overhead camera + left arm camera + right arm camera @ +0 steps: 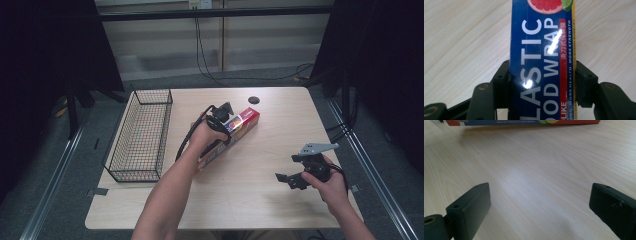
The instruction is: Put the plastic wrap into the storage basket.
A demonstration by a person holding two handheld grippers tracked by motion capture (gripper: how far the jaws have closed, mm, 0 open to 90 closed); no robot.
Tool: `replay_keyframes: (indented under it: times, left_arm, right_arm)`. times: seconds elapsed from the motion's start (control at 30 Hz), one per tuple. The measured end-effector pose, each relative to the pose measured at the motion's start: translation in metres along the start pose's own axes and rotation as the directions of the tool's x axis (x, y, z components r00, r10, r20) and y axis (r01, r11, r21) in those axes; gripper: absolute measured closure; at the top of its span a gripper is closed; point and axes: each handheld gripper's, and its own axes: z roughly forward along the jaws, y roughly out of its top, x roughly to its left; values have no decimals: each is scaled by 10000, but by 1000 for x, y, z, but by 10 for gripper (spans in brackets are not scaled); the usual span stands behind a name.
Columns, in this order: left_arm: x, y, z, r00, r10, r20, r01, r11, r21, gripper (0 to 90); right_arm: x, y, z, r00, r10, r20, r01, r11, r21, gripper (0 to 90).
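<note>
Gripping from both long sides, your left gripper (pixel 541 82) is clamped across the long blue cardboard plastic-wrap box (pixel 541 50), its black pads pressed to the box's edges. That box carries big white lettering, a red strip with small characters, a yellow edge and a cut grapefruit picture at its far end; its end cap looks red from above. It lies slantwise at the middle of the pale wooden table (pixel 280 110). Your right gripper (pixel 289 178) rests low near you, jaws wide apart, nothing between them. Farther left stands the black wire basket (pixel 140 135).
</note>
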Motion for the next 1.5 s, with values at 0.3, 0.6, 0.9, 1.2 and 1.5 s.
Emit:
replay_keyframes:
  times: [0.3,0.6,0.9,1.2,1.5]
  left_arm:
    - [2,-1,12,10000,1,96,-5,9991,428,397]
    - [-2,11,13,9999,-10,-103,13,9995,305,416]
    - [7,4,-13,9955,-917,-257,928,9947,444,437]
    - [15,-3,-50,9882,-1399,-628,1423,9892,353,437]
    - [20,-10,-76,9797,-1864,-738,1877,9822,102,437]
  right_arm:
    - [1,0,2,9999,-118,5,118,9999,58,36]
    - [2,0,3,9999,-147,-69,148,9999,78,36]
    - [0,0,1,10000,-83,-48,83,10000,24,36]
    - [1,0,2,9999,-118,-74,118,9999,9,36]
    - [3,1,3,9999,-159,-65,159,9999,29,36]
